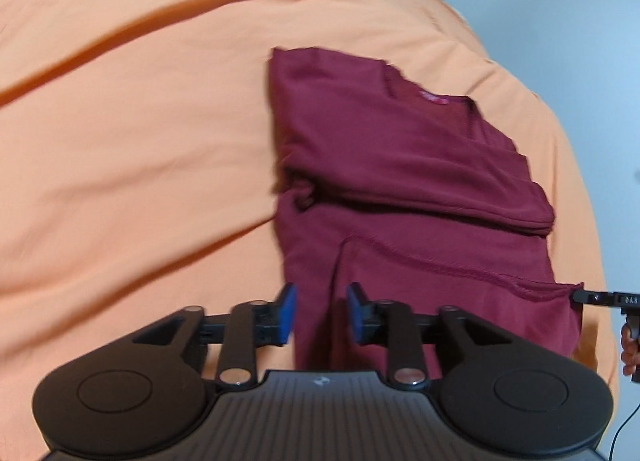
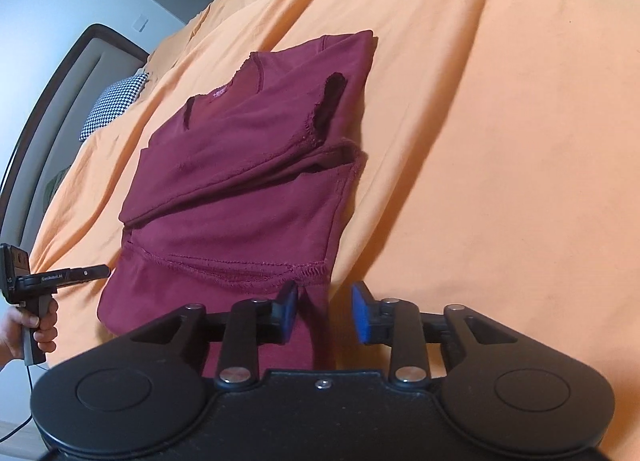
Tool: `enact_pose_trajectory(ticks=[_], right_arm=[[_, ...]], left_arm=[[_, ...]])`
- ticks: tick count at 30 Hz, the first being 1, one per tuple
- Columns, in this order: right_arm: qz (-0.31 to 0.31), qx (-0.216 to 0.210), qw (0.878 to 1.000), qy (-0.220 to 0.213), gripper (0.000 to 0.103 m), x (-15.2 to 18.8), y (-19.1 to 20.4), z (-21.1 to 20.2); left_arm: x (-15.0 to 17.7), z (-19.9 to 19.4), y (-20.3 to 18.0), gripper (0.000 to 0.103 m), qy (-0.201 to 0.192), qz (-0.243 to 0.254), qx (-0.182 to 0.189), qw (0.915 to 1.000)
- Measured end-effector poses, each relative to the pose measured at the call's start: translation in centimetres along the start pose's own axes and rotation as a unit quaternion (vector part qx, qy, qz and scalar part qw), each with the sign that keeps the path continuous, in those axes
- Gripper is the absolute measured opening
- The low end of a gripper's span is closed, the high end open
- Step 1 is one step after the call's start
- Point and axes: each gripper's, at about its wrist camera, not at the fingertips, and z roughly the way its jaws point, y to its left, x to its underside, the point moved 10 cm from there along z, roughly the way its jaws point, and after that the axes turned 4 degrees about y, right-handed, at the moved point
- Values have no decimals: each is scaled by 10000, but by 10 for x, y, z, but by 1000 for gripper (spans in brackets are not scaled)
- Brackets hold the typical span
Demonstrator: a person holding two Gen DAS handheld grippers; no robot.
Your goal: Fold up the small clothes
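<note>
A maroon shirt (image 1: 400, 165) lies partly folded on the orange bed sheet (image 1: 140, 121), collar at the far end and sleeves tucked across the body. My left gripper (image 1: 322, 313) is open, its blue pads (image 1: 289, 311) straddling the shirt's near left edge. In the right wrist view the same shirt (image 2: 240, 181) shows its stitched hem close to me. My right gripper (image 2: 325, 313) is open with the near right corner of the shirt between its pads (image 2: 360, 315). Each gripper also shows in the other's view: the right gripper (image 1: 580, 296) and the left gripper (image 2: 105, 271), held in a hand (image 2: 36, 325).
The orange sheet (image 2: 500, 141) spreads wide and wrinkled on both sides of the shirt. A black-and-white patterned pillow (image 2: 114, 101) lies at the far left by a dark headboard (image 2: 60, 65). A cable (image 2: 24, 409) hangs from the left gripper's handle.
</note>
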Motion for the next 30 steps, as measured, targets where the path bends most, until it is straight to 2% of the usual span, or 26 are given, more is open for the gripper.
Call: enact_pose_trajectory(ticks=[3,10,12,13,14,15,17,20,22,23,25,26,27,28,29,30], right_arm=[[-51,-23,10000,20,40,-4,4,1],[-409,49,9989,221,40,-2,15,13],[-549,73,9981,273,34,0,18,17],[-651,102,9974,290,20,1,20,18],[-765,94,9966,277,10,2,22,16],[-854,28,9960,259,5,3,26,14],[-931,-183,9953,180,5,3,32,7],[-905,-191,9956,176,6,4,31,4],[-806,-130,9963,267,18,6,27,9],[-742,-56,9968,293,20,6,23,13],[-631,-81,9975,308,21,6,21,17],[-616,-100,9975,321,21,6,21,18],[-663,-127,9972,329,19,6,23,19],[-756,-121,9966,319,6,7,26,18],[-850,-135,9958,301,4,7,28,16],[-911,-179,9953,262,4,7,31,13]], left_arm=[[-7,11,-13,32,128,343,-20,9993],[-14,40,-30,32,471,702,-77,9964],[-14,41,-35,28,480,817,-47,9955],[-15,40,-39,21,449,908,-8,9949],[-15,37,-43,8,410,1007,46,9941],[-14,33,-47,8,364,1093,130,9933],[-14,25,-55,8,265,1208,275,9919],[-12,25,-52,8,298,1209,154,9921],[-10,33,-47,8,425,1097,59,9930],[-10,36,-44,9,479,1043,15,9934],[-11,42,-40,18,517,949,-92,9941],[-11,43,-40,25,527,931,-141,9942],[-12,44,-40,26,529,930,-132,9942],[-11,45,-42,26,544,948,-93,9940],[-11,46,-44,25,560,997,-57,9934],[-11,45,-47,12,548,1081,-48,9926]])
